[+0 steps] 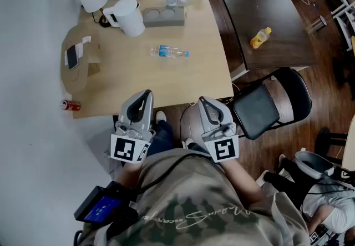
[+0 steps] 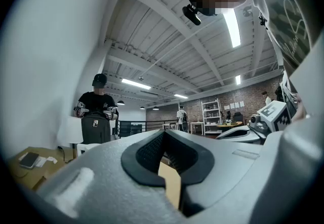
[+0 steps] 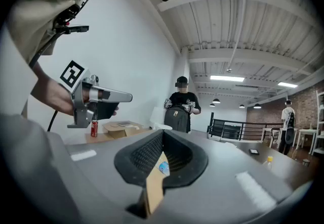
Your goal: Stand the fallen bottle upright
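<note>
Shared workspace, office-lab type — light wooden table (image 1: 138,86), dark table (image 1: 277,17), folding chair (image 1: 260,109); brick wall (image 2: 253,99), metal shelving (image 2: 211,114), exposed ceiling beams (image 2: 167,20), strip lights (image 2: 232,26).

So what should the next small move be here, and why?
Probably carry the right gripper forward toward the bottle, which lies on its side, untouched. Both it and the left gripper hang at the near edge of the table, jaws together and empty.

Bottle (image 1: 169,51): clear glossy plastic; table (image 1: 199,78): pale matt wood; box (image 1: 82,75): matt cardboard; chair seat (image 1: 256,109): smooth blk.
</note>
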Available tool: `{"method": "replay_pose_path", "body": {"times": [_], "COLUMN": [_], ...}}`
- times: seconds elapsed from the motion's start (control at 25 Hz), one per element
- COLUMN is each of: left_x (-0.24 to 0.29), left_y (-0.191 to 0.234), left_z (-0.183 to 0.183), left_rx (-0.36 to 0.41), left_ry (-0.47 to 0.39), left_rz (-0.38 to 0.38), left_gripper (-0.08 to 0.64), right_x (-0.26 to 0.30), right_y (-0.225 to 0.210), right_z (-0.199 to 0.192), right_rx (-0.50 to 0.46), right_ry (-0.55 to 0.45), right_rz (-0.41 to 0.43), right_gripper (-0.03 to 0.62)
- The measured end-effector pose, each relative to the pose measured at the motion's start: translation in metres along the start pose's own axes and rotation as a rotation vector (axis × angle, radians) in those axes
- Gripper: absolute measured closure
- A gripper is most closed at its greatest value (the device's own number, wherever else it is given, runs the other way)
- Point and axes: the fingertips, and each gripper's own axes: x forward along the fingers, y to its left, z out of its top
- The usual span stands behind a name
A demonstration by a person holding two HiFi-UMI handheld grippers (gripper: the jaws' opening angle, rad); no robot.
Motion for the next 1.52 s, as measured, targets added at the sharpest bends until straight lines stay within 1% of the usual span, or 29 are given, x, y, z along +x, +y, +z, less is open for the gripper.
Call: {"method": "replay_pose_path", "body": {"times": [0.08,0.16,0.32,0.44,0.68,0.84,0.92,1.08,1.24,1.36,1.52], "left_x": [0.007,0.015,0.032,0.038,0.059,0.073,0.078,0.093,0.114,0.126,0.154], "left_y": [-0.002,0.012,0.059,0.084,0.121,0.138,0.143,0.140,0.135,0.129,0.121], "left_z": [0.003,-0.001,-0.020,-0.027,-0.039,-0.047,-0.047,-0.055,-0.055,-0.061,-0.069], "left_rx": [-0.003,-0.017,-0.052,-0.075,-0.115,-0.116,-0.117,-0.094,-0.124,-0.098,-0.056], "left_ry": [0.006,0.009,0.007,0.015,0.015,0.021,0.019,0.057,0.049,0.085,0.128], "left_rz": [-0.002,-0.006,-0.031,-0.038,-0.084,-0.109,-0.104,-0.103,-0.059,-0.044,-0.076], "left_gripper": [0.558,0.558,0.558,0.558,0.558,0.558,0.558,0.558,0.558,0.558,0.558], "right_x": [0.007,0.028,0.086,0.112,0.157,0.178,0.185,0.196,0.203,0.205,0.207], "right_y": [-0.007,-0.008,-0.004,-0.006,-0.005,-0.009,-0.014,-0.027,-0.046,-0.061,-0.081], "right_z": [0.008,0.011,0.012,0.014,0.015,0.016,0.017,0.015,0.014,0.013,0.008], "right_rx": [0.036,0.051,0.028,0.027,-0.010,0.004,0.015,0.015,0.021,0.036,0.054], "right_ry": [-0.009,-0.005,0.007,0.017,0.054,0.065,0.063,0.046,0.020,0.003,-0.006], "right_rz": [0.002,0.006,0.008,-0.010,-0.024,-0.049,-0.051,-0.025,0.020,0.049,0.081], "right_gripper": [0.592,0.592,0.592,0.592,0.592,0.592,0.592,0.592,0.592,0.592,0.592]}}
